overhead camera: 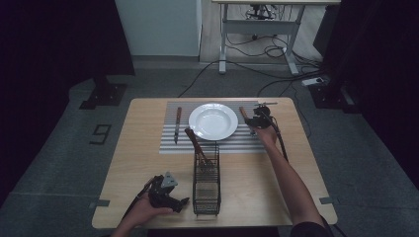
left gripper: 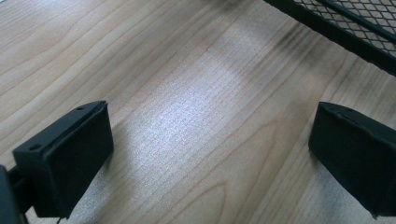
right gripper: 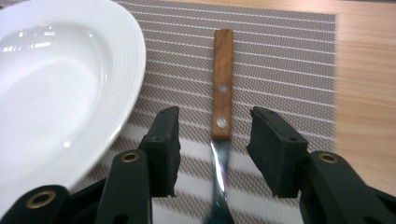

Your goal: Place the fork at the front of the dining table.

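Note:
A white plate [overhead camera: 213, 121] rests on a striped placemat [overhead camera: 170, 145]. To its right lies a wooden-handled utensil [right gripper: 222, 84], handle pointing away from me, its metal neck running down between my jaws. My right gripper [right gripper: 212, 149] is open and straddles that neck, with a gap on each side; in the high view the right gripper [overhead camera: 253, 122] is just right of the plate [right gripper: 51, 88]. My left gripper [overhead camera: 184, 202] sits near the table's front edge, beside the black wire basket [overhead camera: 206, 185]. The left gripper [left gripper: 210, 154] is open over bare wood.
A knife [overhead camera: 177, 123] lies on the mat left of the plate. Another wooden-handled utensil [overhead camera: 194, 142] leans out of the basket's far end. The basket's mesh corner [left gripper: 355, 28] is close to my left jaws. A desk frame and cables stand on the floor beyond the table.

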The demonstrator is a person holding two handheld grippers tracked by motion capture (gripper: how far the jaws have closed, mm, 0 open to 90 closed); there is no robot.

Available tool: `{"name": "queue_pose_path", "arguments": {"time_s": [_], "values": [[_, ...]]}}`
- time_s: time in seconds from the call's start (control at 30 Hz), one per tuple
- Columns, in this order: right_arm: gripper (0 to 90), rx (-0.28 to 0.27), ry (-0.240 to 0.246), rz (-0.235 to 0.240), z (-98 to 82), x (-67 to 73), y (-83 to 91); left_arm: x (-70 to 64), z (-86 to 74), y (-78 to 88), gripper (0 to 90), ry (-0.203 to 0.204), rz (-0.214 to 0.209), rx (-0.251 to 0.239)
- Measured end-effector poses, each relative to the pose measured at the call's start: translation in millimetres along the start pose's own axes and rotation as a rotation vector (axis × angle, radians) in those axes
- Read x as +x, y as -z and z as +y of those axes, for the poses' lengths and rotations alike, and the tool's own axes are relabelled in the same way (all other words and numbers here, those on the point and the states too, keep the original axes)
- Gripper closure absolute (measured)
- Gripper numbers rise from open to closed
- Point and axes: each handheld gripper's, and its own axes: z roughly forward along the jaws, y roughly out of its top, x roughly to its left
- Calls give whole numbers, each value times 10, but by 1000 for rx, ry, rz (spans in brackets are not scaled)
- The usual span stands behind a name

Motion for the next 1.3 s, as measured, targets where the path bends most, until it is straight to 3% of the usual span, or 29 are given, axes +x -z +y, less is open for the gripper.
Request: {"name": "queue_pose_path", "arguments": {"time_s": [0.13,0.23,0.5,0.77,0.87,1.3], "values": [[478,10,-2,34,-71,-3,96,0,0,0,0,0,0,0],[469,39,23,52,-177,1,155,0,0,0,0,-1,0,0],[472,84,76,39,-349,30,188,0,0,0,0,0,0,0],[472,92,62,55,-444,-6,200,-1,0,0,0,0,0,0],[483,86,43,83,-460,-3,212,-3,-1,1,0,2,2,0],[489,66,41,108,-515,9,242,-5,-2,1,0,3,3,-1]]}}
